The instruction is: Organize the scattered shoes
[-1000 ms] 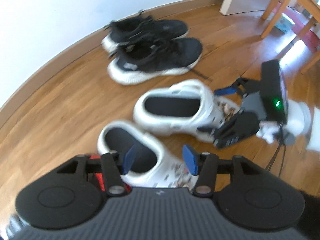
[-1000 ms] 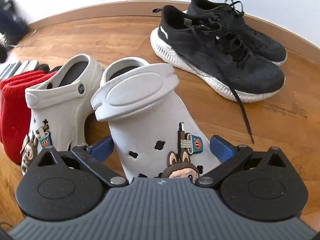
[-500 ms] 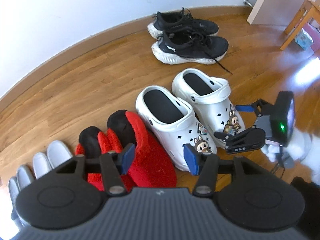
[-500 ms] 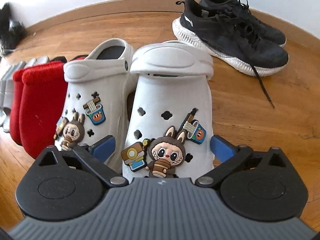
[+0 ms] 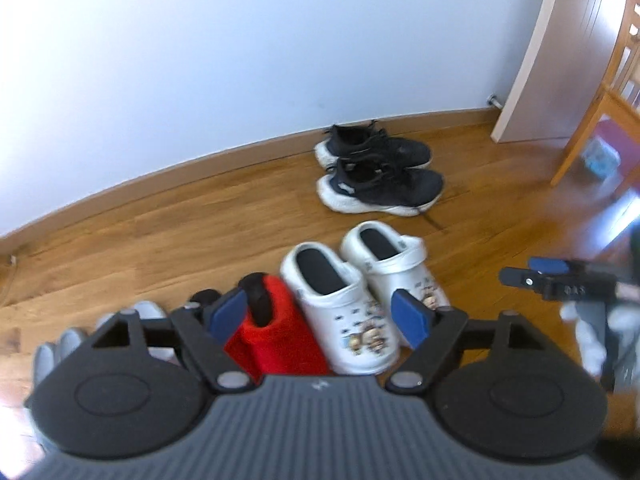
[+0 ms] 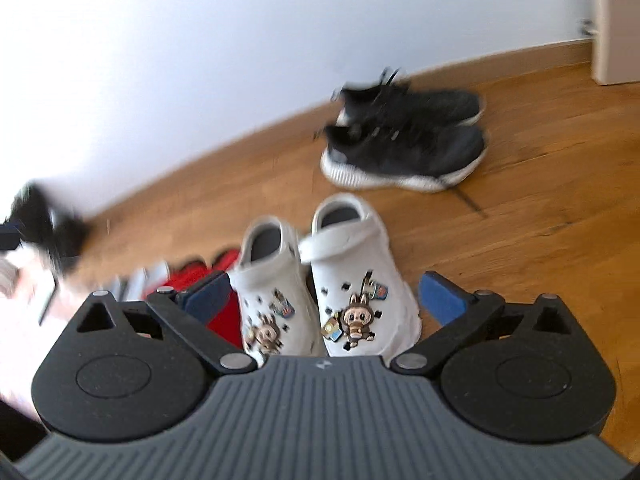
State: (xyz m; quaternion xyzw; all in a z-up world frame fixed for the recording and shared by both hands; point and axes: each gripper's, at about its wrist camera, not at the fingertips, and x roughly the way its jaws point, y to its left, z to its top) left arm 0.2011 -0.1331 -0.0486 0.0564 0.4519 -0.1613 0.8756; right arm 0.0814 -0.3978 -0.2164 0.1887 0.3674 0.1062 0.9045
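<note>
Two white clogs (image 5: 340,300) with cartoon charms stand side by side on the wood floor, also in the right wrist view (image 6: 352,280). Red slippers (image 5: 276,336) sit to their left, then grey slippers (image 5: 52,356). Two black sneakers (image 5: 380,176) lie by the wall, also in the right wrist view (image 6: 404,140). My left gripper (image 5: 320,314) is open and empty, raised above the row. My right gripper (image 6: 324,300) is open and empty, above the clogs; it also shows at the right of the left wrist view (image 5: 536,272).
A white wall with a wooden skirting board (image 5: 160,176) runs behind the shoes. A door (image 5: 532,60) and wooden chair legs (image 5: 584,136) stand at the far right. The left gripper appears blurred at the left of the right wrist view (image 6: 40,224).
Both grippers have lifted up and back from the shoes. The right gripper has drawn away from the right clog, which now stands beside its mate. The shoes look smaller and farther.
</note>
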